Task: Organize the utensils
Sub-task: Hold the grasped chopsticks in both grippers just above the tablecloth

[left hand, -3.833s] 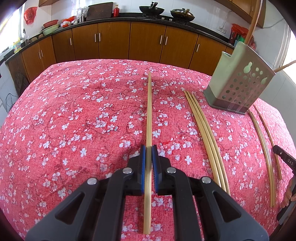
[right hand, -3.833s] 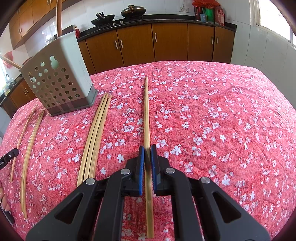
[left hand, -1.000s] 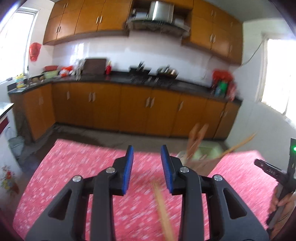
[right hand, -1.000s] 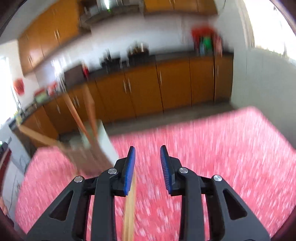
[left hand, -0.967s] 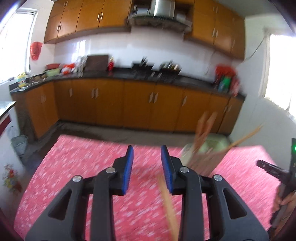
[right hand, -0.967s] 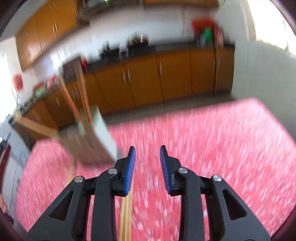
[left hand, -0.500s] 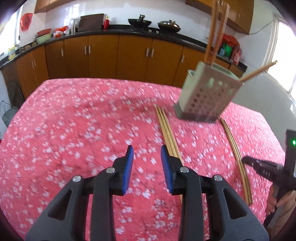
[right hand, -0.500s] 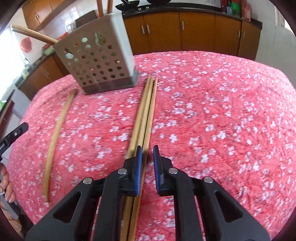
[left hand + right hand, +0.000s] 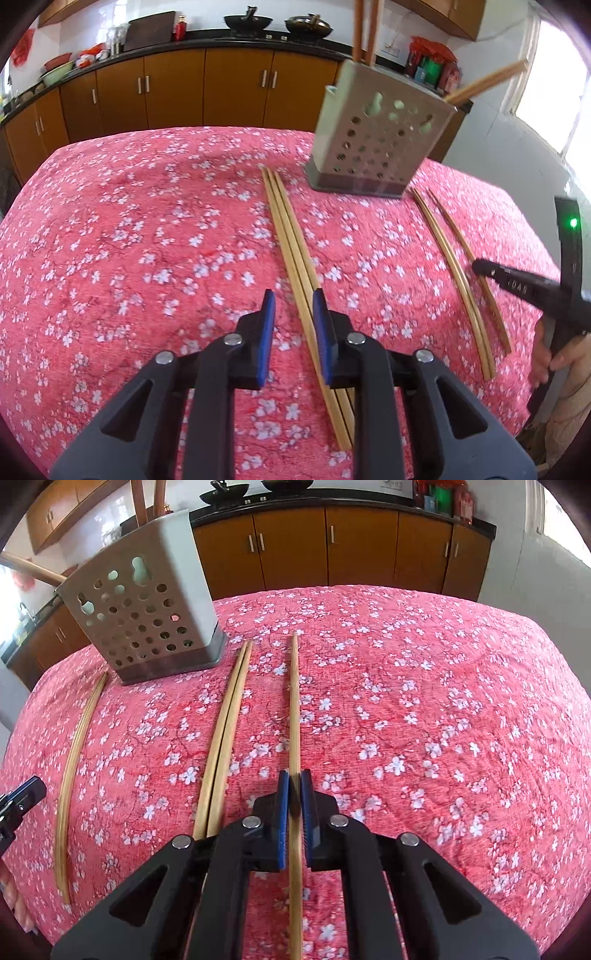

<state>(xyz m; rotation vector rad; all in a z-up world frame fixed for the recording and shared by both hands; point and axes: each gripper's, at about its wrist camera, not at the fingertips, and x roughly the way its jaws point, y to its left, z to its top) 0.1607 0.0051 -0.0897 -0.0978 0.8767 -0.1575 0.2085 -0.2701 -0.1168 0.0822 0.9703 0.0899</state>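
A grey perforated utensil holder stands at the far side of the red flowered tablecloth with several chopsticks standing in it. It also shows in the right wrist view. My left gripper is open, its jaws either side of a bundle of bamboo chopsticks lying on the cloth. My right gripper is shut on a single chopstick, which points away along the cloth. Two more chopsticks lie just left of it.
More chopsticks lie to the right of the holder, also in the right wrist view. The other gripper's black body and a hand are at the left view's right edge. Brown kitchen cabinets stand behind the table.
Both grippers came down from looking across the kitchen to the table. The right one closed on one chopstick and drew it away from the bundle. The left narrowed its jaws around the bundle.
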